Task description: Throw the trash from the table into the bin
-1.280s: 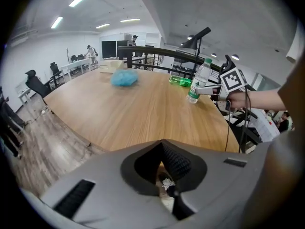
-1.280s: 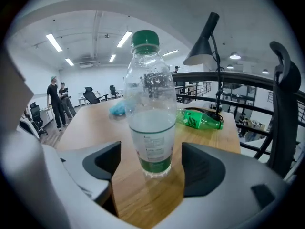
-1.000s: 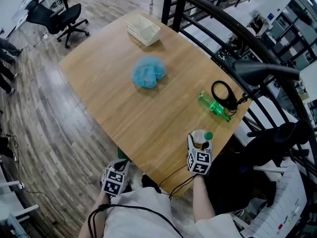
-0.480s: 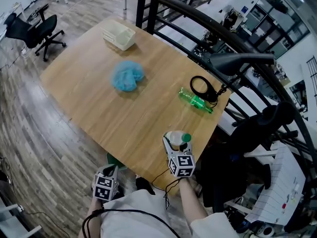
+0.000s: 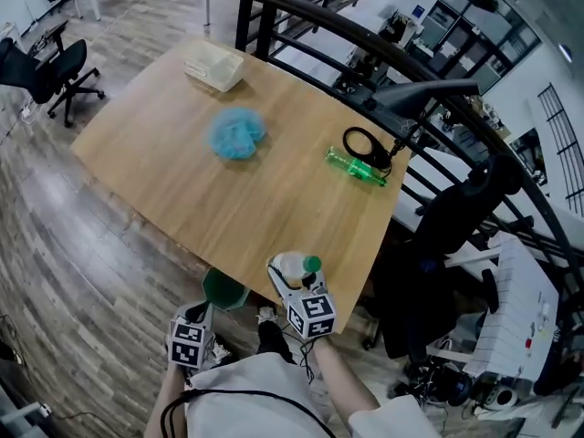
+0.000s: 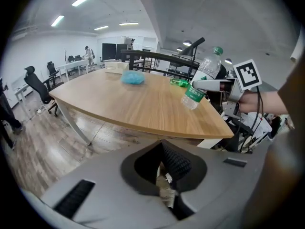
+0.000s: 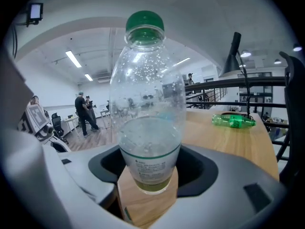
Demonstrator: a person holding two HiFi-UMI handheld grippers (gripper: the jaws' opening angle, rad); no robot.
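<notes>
Three items of likely trash are counted, and none is seen in the bin [image 5: 224, 290], which stands on the floor just under the near edge of the table [image 5: 274, 210]. One item, a clear bottle [image 7: 147, 104] with a green cap, is clamped low on its body between the jaws of the right gripper [image 5: 294, 286]. It is held upright at the table's near edge, above and just beside the bin. Two items are left on the table: a green bottle [image 5: 356, 167] lying on its side toward the right edge, and a blue crumpled bundle [image 5: 237, 135] near the middle. A pale basket [image 5: 213, 67] at the table's far end is judged not to be trash. The left gripper [image 5: 190, 338] is held off the table, beside the bin. Its jaws are drawn together, and a pale scrap showing at them cannot be identified. The task is judged to be at an early stage: the first drop is pending and two pickups are outstanding.
</notes>
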